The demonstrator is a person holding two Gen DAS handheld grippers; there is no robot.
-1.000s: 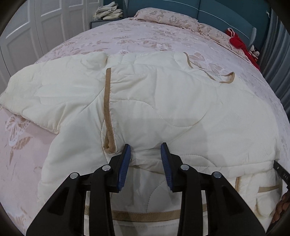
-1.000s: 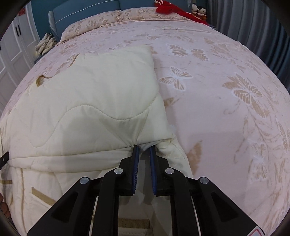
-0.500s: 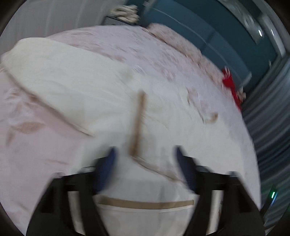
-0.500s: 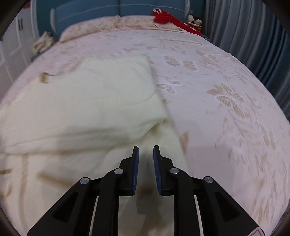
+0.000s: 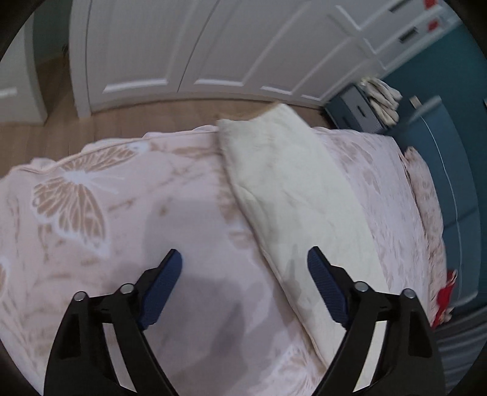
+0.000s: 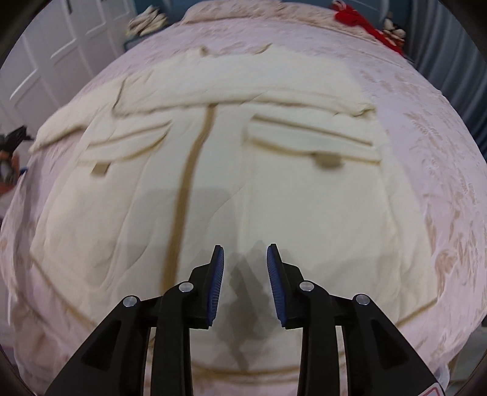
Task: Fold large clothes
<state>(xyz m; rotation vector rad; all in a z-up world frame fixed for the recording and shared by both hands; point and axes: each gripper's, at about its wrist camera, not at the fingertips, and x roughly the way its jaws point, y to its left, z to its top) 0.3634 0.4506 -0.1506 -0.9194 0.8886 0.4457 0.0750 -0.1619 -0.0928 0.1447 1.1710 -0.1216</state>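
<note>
A cream quilted coat with tan trim lies flat on the pink bed, front up, with two flapped pockets and one sleeve folded across its upper part. My right gripper is open and empty, held above the coat's lower half. In the left wrist view the coat's other sleeve stretches out to the bed's edge. My left gripper is wide open and empty above the bedspread, just left of that sleeve.
The pink butterfly bedspread covers the bed. White wardrobe doors and wooden floor lie beyond the bed's edge. A blue nightstand with folded cloths stands by the teal headboard. Red cloth lies near the pillows.
Both grippers let go of the folded sleeve and opened. The left one swung left toward the outstretched sleeve. The right one drew back over the coat's lower front.
</note>
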